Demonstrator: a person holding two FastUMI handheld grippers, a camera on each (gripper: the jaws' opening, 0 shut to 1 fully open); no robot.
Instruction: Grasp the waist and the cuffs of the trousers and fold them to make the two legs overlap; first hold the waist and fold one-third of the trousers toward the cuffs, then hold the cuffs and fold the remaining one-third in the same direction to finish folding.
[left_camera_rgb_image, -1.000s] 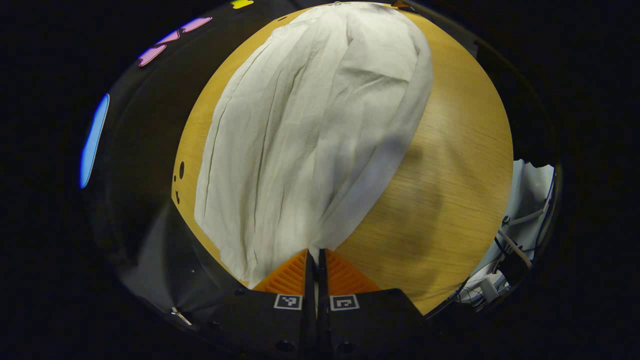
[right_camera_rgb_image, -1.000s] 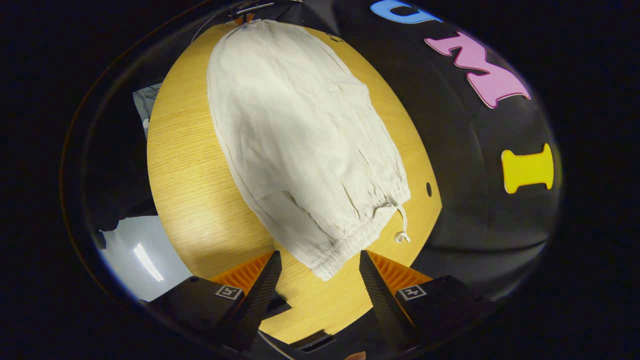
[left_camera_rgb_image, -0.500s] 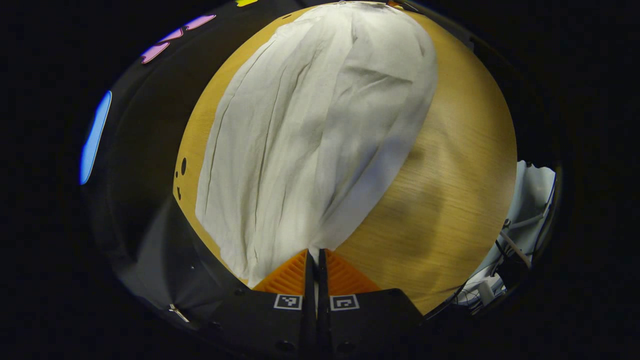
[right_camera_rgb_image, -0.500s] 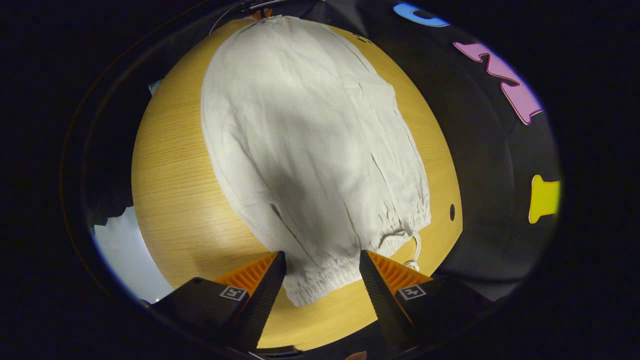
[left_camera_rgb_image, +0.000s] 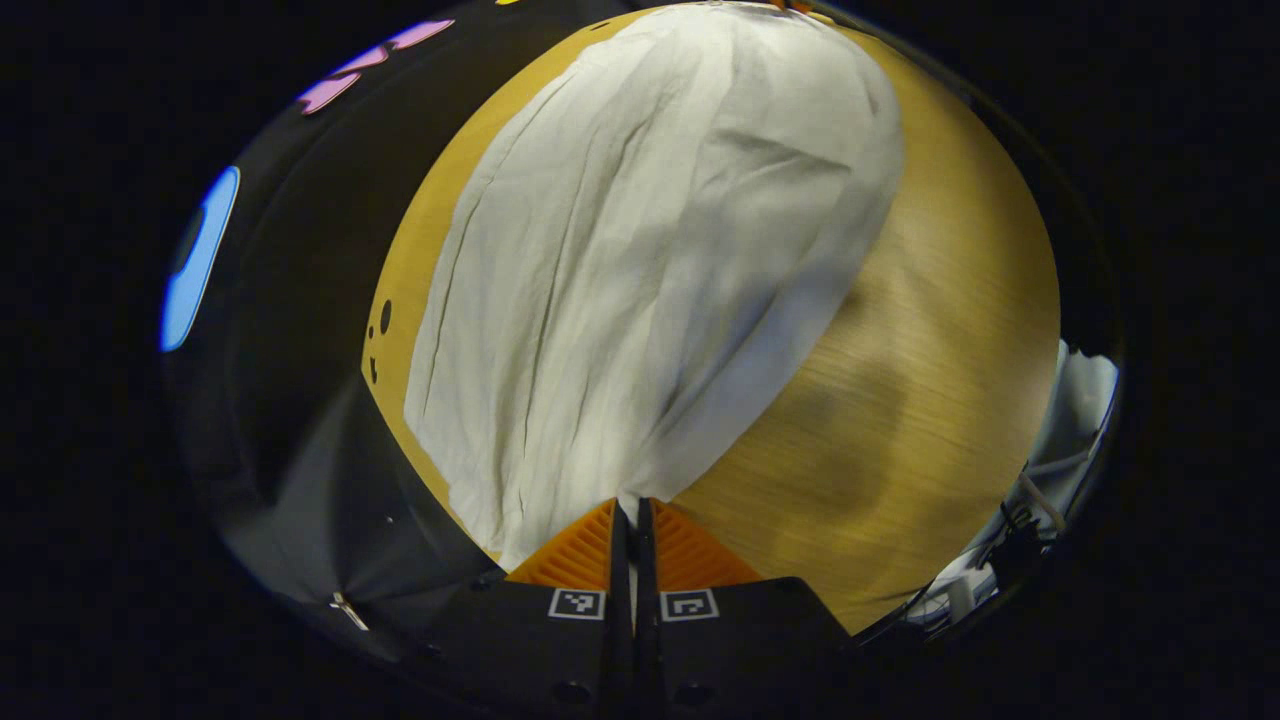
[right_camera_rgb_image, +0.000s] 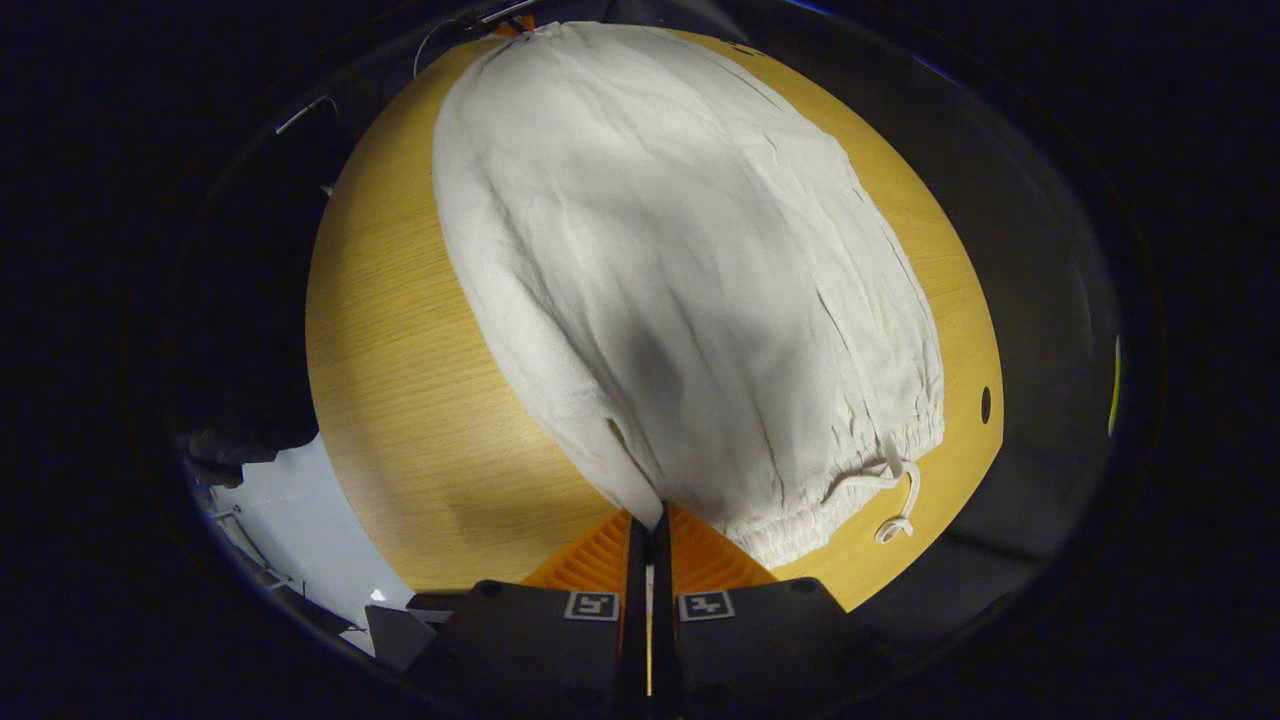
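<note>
Closing since the earlier frame, the right tool (right_camera_rgb_image: 648, 520) now pinches the waist (right_camera_rgb_image: 800, 520) at lower centre; the left tool (left_camera_rgb_image: 627, 515) clamps the trousers (left_camera_rgb_image: 640, 270), which stretch lengthwise toward the frame's top.

I see a round wooden table (left_camera_rgb_image: 930, 330) with light oak grain, small dark holes near its rim (right_camera_rgb_image: 985, 404). Black cloth wall (left_camera_rgb_image: 290, 250) hangs close behind it. A pale floor (right_camera_rgb_image: 290, 520) shows past the table's edge, with loose cables (left_camera_rgb_image: 1020, 505) lying there. Light falls evenly from above.

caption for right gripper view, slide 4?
Right gripper jaws shut on the waist of white trousers lying on the wooden table.
</note>
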